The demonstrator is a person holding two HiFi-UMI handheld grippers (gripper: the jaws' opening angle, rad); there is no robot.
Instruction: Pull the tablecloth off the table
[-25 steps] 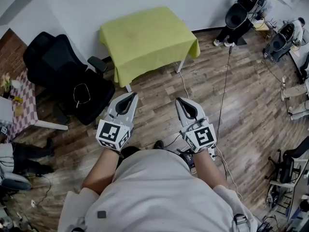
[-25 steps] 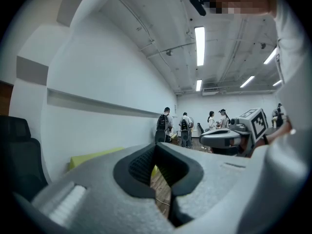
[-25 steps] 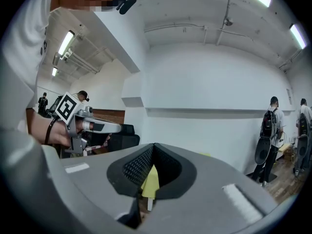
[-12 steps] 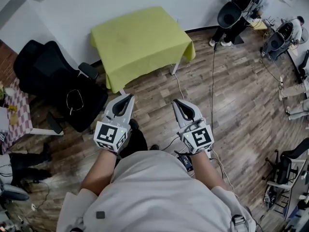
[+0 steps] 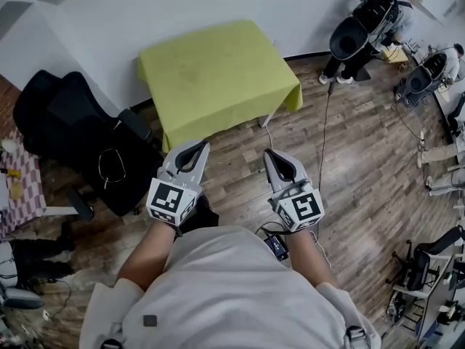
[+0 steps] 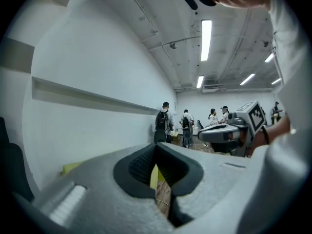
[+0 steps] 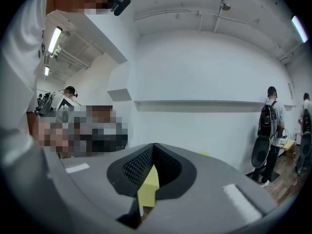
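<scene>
The yellow-green tablecloth (image 5: 218,71) covers a small square table at twelve o'clock ahead of the person in the head view, set against the white wall (image 5: 109,20). It drapes over every edge, and its loose near corners hang at the cloth's own seven and four o'clock. A white table leg (image 5: 267,116) shows under the right corner. Nothing stands on the cloth.

It looks like thin, soft fabric: light and limp, likely to bunch and slide freely over the tabletop, and not breakable. The best hold is probably the two hanging near corners, one per gripper, pinched well into the fold so the cloth cannot slip out.

The left gripper (image 5: 197,148) and right gripper (image 5: 270,155) hover over the wooden floor (image 5: 349,166) at six o'clock from the table, well apart from the cloth. Each has its jaws closed together on nothing; the yellow glimpsed through each gap is the distant cloth. Both would have to open before taking hold.

A black office chair (image 5: 80,129) sits at nine o'clock from the table, near the left hanging corner, where the cloth could brush it as it comes away.
</scene>
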